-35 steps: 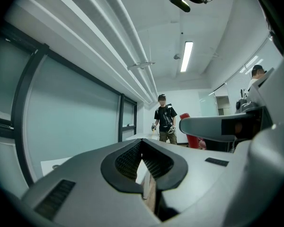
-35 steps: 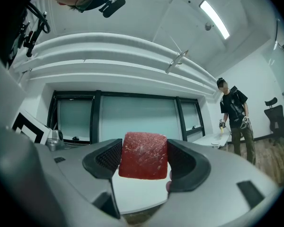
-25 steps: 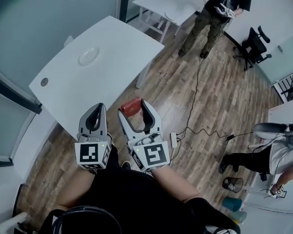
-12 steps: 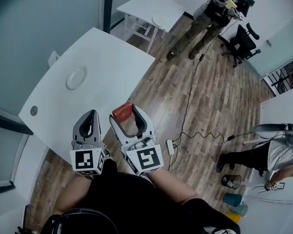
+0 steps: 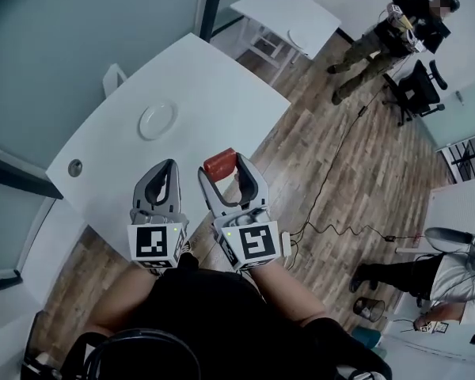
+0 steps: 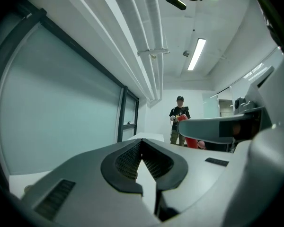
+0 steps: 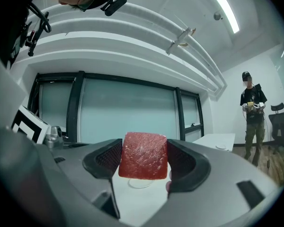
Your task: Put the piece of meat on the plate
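Red piece of meat (image 7: 143, 150): rough, grainy surface. On right gripper (image 7: 143, 167): matt grey plastic, black ribbed pads (image 7: 110, 161). Smooth white table (image 5: 214, 85). At frame right, wood-plank floor (image 5: 380, 180).

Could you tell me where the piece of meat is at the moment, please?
The piece of meat is clamped between the jaws of the right gripper, in the air near the white table's edge, short of the plate.
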The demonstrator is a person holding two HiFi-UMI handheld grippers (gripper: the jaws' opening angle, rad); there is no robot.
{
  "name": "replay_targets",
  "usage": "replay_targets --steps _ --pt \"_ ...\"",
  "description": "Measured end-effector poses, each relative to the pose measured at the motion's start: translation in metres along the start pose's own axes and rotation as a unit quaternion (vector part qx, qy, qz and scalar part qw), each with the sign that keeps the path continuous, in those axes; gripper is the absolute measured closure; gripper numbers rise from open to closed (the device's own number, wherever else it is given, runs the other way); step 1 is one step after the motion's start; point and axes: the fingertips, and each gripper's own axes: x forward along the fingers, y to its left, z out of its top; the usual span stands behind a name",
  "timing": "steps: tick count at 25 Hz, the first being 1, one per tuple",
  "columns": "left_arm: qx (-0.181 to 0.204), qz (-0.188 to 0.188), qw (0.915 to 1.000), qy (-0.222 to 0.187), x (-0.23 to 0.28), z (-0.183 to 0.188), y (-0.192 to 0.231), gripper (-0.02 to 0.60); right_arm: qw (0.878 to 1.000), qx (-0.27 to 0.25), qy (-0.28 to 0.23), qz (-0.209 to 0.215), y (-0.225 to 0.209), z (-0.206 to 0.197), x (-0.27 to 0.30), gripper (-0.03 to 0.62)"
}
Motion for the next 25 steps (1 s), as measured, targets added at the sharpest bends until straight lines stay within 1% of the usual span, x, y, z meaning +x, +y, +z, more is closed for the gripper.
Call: replay_targets --steps 7,15,20,25 --pt "-0.016 0.029 0.9994 0.004 0.006 0.001 0.034 0.580 1.000 -0.008 0.020 0.017 0.007 -0.007 0.037 0.293" --pt "-0.014 0.079 0.9965 0.025 0.011 -0.018 0.069 0.578 0.997 -0.002 0.039 0.064 0.021 -0.034 0.075 0.293" --pt "-0.011 0.102 0.9940 0.038 0.026 -0.027 0.079 0.578 0.995 -0.003 0.047 0.091 0.018 -0.042 0.099 0.293" --pt "-0.021 0.122 0.9905 0.060 0.044 -0.045 0.084 0.578 0.992 0.003 0.064 0.111 0.011 -0.053 0.119 0.293"
